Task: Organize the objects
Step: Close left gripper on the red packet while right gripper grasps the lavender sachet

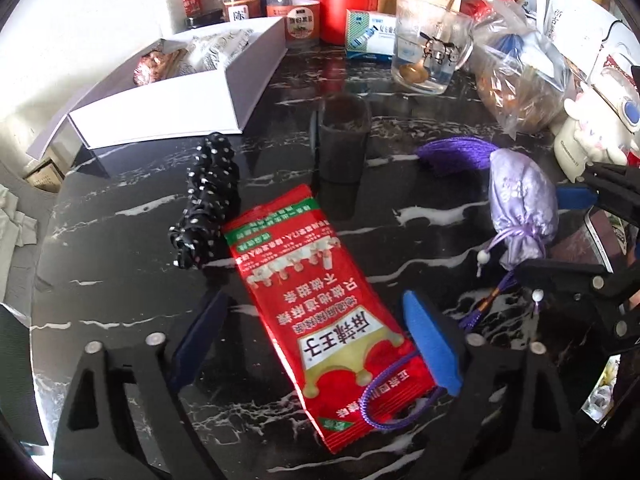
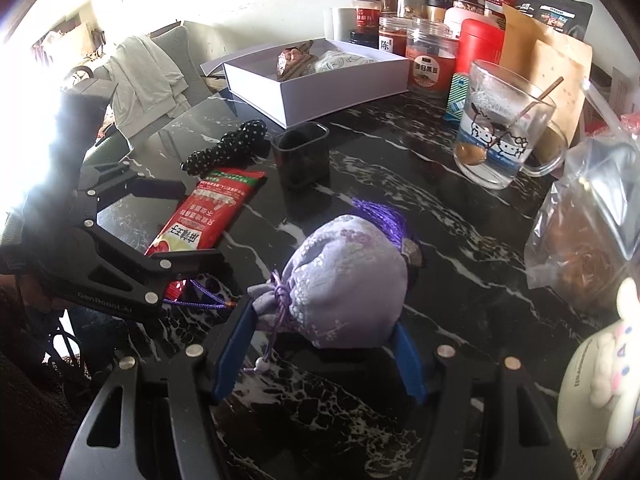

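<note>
Black marble bench (image 1: pixel 400 216): red packet (image 1: pixel 320 312) at centre, straddled by left gripper (image 1: pixel 316 336), jaws apart, untouching. Lilac pouch (image 2: pixel 344 284) at packet's three o'clock, clasped by right gripper (image 2: pixel 324 344).

A black marble table (image 1: pixel 360 216) is carrying a red snack packet (image 1: pixel 320 300) at centre, a lilac sachet (image 1: pixel 520 208) lying at three o'clock, a white box (image 1: pixel 180 96) sitting at eleven.
</note>
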Demonstrator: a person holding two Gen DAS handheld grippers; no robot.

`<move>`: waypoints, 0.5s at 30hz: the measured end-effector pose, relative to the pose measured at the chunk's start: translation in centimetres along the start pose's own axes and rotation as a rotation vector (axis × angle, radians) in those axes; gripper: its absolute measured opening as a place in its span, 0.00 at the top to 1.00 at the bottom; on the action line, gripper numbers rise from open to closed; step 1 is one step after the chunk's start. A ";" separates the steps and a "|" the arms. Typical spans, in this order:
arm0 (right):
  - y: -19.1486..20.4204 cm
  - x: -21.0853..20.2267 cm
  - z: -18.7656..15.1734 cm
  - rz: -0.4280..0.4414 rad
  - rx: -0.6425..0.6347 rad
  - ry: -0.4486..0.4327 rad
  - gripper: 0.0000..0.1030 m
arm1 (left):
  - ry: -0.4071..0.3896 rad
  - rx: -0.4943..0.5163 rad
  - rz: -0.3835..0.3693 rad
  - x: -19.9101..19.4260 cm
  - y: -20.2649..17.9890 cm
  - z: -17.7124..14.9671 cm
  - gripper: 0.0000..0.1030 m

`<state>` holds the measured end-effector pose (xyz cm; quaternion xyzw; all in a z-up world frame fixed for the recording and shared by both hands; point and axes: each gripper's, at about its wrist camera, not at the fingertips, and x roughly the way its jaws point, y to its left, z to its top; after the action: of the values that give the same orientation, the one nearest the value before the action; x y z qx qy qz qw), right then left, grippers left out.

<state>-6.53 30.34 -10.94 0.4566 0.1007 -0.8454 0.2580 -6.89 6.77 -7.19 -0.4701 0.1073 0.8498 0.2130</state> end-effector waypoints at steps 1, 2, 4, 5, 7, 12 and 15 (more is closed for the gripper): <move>0.1 0.0 0.0 0.001 -0.002 0.001 0.36 | -0.005 0.002 -0.001 -0.1 0.1 0.0 0.27; 0.2 0.1 0.0 0.003 -0.004 0.002 0.36 | -0.008 0.005 -0.004 -0.2 0.2 -0.1 0.34; 0.2 0.3 0.0 0.010 -0.004 0.003 0.36 | -0.005 0.010 -0.011 -0.4 0.3 -0.1 0.39; 0.3 0.3 0.0 0.013 -0.004 0.005 0.35 | -0.002 0.013 -0.014 -0.5 0.5 -0.1 0.41; 0.4 0.5 -0.1 0.018 -0.006 0.009 0.35 | 0.008 0.018 -0.023 -0.8 0.7 -0.3 0.42; 0.8 0.6 -0.2 0.028 -0.019 0.012 0.35 | 0.032 0.005 -0.080 -1.7 1.6 -1.0 0.44; 1.2 0.6 -0.2 0.043 -0.032 0.011 0.35 | 0.041 0.003 -0.095 -2.4 2.2 -1.7 0.45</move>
<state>-6.03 29.21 -11.49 0.4592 0.1058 -0.8355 0.2827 -5.48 3.53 -6.15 -0.4917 0.0903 0.8287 0.2516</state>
